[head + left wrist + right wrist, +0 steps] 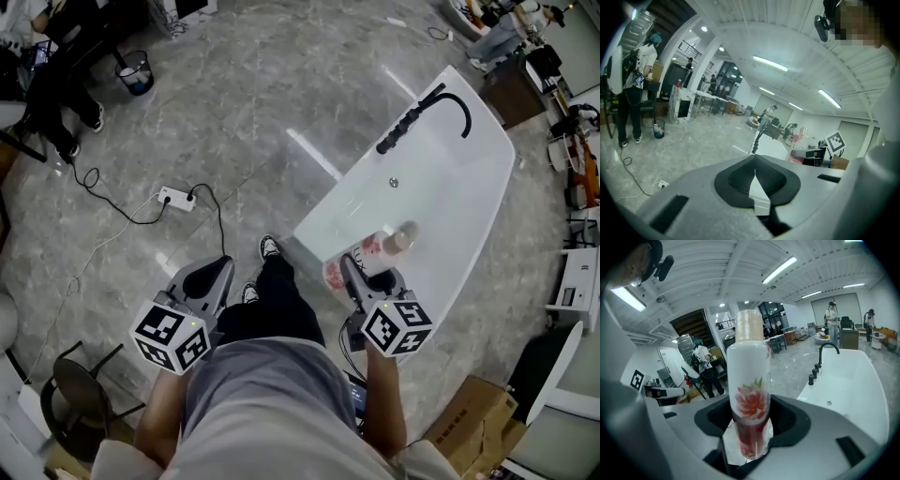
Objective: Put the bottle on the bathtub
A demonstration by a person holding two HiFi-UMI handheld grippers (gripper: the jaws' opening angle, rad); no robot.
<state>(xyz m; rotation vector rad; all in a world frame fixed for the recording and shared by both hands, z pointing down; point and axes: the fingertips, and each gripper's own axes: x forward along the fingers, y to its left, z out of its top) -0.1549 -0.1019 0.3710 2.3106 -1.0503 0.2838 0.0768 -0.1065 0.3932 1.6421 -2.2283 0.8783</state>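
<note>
Head view: the right gripper (364,274) held the bottle (379,251) at the near end of the bathtub (450,178), well apart from the black faucet (424,112). Contact with the tub could not be determined. The left gripper (214,272) hung above the floor near a power strip (176,198).

Left gripper view: jaws were together, with nothing between them.

Right gripper view: jaws clamped the upright bottle's lower body. The gripper body hid the bottle's base.
</note>
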